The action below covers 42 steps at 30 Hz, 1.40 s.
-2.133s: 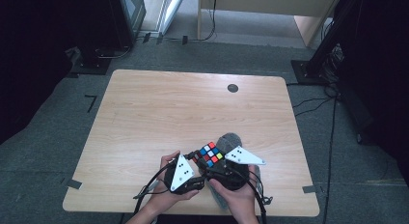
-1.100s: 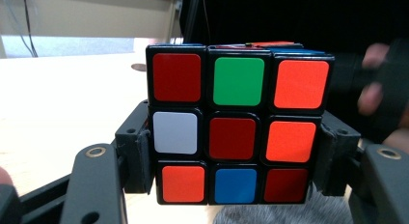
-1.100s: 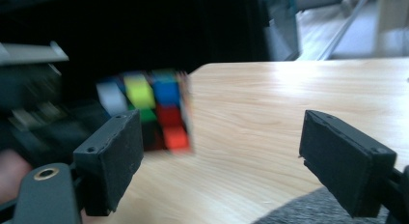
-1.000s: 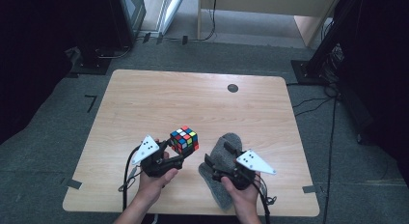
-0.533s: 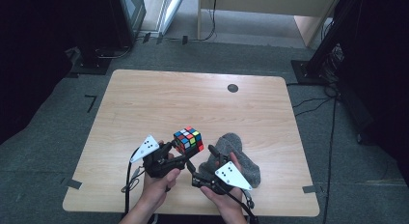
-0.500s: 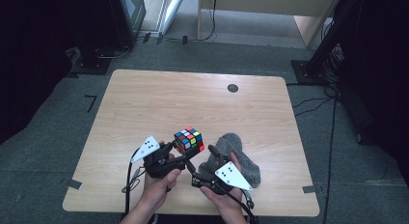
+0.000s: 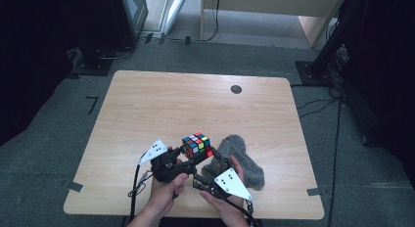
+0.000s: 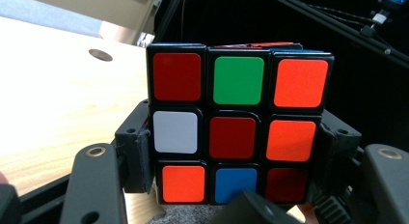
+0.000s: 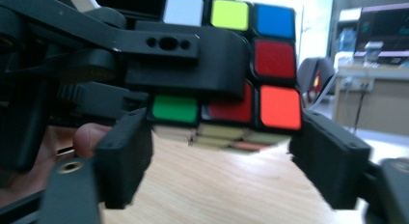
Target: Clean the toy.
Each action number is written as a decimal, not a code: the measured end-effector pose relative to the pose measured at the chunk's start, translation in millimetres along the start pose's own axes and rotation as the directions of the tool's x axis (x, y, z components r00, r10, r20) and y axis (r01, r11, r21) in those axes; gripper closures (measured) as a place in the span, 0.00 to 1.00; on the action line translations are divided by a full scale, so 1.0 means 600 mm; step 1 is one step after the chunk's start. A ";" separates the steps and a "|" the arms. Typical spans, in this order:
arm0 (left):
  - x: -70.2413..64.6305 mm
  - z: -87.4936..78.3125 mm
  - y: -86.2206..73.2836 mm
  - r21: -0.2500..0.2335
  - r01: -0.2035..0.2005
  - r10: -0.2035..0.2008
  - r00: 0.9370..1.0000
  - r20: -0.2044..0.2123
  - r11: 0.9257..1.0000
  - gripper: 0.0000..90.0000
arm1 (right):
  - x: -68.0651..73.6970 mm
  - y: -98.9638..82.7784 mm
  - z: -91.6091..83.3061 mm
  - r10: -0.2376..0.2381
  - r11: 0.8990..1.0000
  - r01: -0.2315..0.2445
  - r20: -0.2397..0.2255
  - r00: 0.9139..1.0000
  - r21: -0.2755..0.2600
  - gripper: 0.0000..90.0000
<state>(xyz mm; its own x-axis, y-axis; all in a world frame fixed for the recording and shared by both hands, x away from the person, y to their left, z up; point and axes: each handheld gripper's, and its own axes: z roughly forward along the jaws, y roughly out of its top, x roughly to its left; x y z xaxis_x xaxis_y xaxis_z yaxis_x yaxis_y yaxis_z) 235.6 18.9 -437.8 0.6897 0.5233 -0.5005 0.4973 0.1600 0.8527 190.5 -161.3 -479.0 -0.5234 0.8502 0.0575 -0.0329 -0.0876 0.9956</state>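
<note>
The puzzle cube (image 7: 196, 144) is held above the wooden surface (image 7: 161, 104), near its front edge and just left of a grey cloth (image 7: 244, 161) that lies on the surface. The left gripper (image 7: 188, 156) has the cube clamped between its fingers (image 8: 137, 156). In the left gripper view the two black pads press against the left and right sides of the cube's lower two layers, and the facing side shows red, green and orange tiles on top, white, dark red and orange in the middle, orange, blue and dark red below.

The right gripper (image 7: 211, 164) sits just right of the left one, beside the cloth, with its grey three-cornered plate uppermost. Its fingers (image 9: 123, 156) stand apart on either side of the cube's bottom layer, as the right gripper view shows. A gap is visible between each pad and the cube, so they do not press on it. These jaws have just been closing, with the cube's lower edge between them.

The person's hands (image 7: 164, 188) come in from the front edge of the surface. A dark round hole (image 7: 236, 89) lies near the far edge, well apart from the work.
</note>
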 end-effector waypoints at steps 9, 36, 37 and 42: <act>0.008 0.005 0.000 0.029 0.005 -0.006 0.999 0.040 1.000 0.36 | -0.002 -0.001 -0.004 -0.044 0.999 0.044 0.000 0.999 -0.019 0.38; 0.045 -0.029 0.003 0.047 -0.475 0.477 0.876 -0.070 0.879 0.29 | -0.112 0.050 -0.026 0.055 0.959 -0.018 -0.124 0.991 0.282 0.39; 0.039 -0.024 -0.003 0.072 -0.513 0.517 0.853 -0.071 0.855 0.30 | -0.114 0.055 -0.028 0.071 0.955 -0.032 -0.123 0.990 0.295 0.39; 0.019 -0.003 -0.029 0.145 -0.629 0.642 0.764 -0.063 0.763 0.29 | -0.114 0.066 -0.028 0.140 0.936 -0.090 -0.125 0.982 0.341 0.39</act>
<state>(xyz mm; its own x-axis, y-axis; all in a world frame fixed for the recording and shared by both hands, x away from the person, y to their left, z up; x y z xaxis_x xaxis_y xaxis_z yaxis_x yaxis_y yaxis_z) 233.4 23.7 -458.2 0.8134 0.5550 0.1743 0.0219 -0.3286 0.9442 210.5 -231.4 -444.9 -0.6252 0.7578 0.1867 0.3066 0.0185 0.9517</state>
